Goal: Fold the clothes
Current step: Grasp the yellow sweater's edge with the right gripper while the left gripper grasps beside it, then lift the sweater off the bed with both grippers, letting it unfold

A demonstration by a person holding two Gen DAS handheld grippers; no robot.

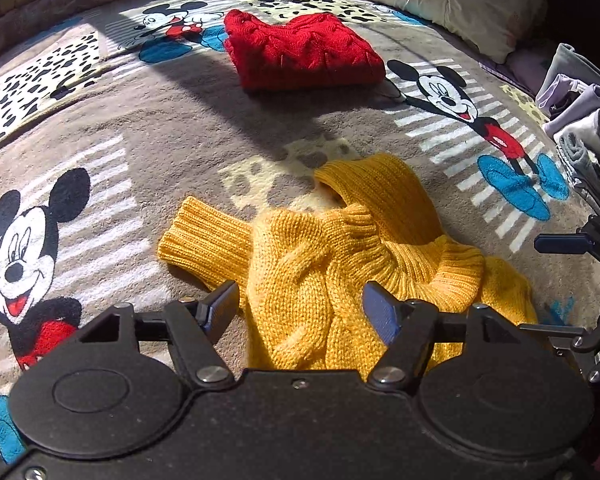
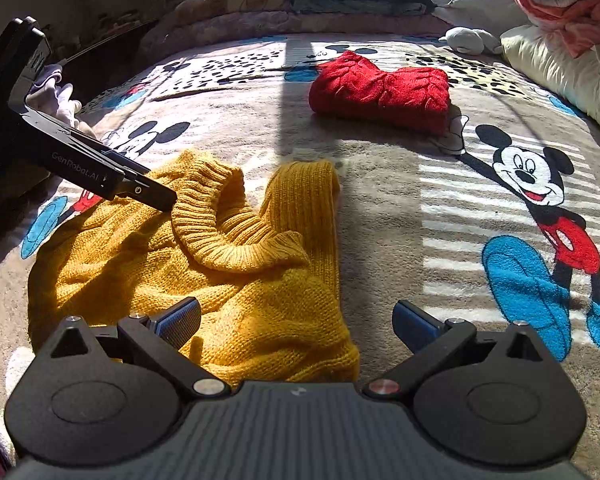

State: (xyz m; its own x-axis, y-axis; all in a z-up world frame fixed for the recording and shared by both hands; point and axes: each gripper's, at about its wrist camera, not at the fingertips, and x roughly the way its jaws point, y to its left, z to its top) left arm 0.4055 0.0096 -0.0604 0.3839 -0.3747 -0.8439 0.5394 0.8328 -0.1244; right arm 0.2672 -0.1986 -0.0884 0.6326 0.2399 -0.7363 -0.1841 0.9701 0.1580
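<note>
Yellow sweater (image 1: 320, 280) sits right under both cameras, rumpled on the cartoon-mouse blanket (image 1: 160, 128), ribbed collar (image 2: 220, 224) standing open and one sleeve (image 2: 304, 200) stretched away up the bed. Left gripper (image 1: 300, 312) hovers with jaws spread wide either side of the cable-knit front, nothing held. Right gripper (image 2: 296, 324) gapes wide too, one finger over the knit, the other over bare blanket. Further up the bed, well apart, the red sweater (image 2: 380, 88) lies folded, near a cream pillow (image 2: 560, 68).

A home bedroom: cartoon-mouse blanket (image 1: 148, 128), pillow (image 1: 460, 4), folded clothes (image 1: 580, 120)
</note>
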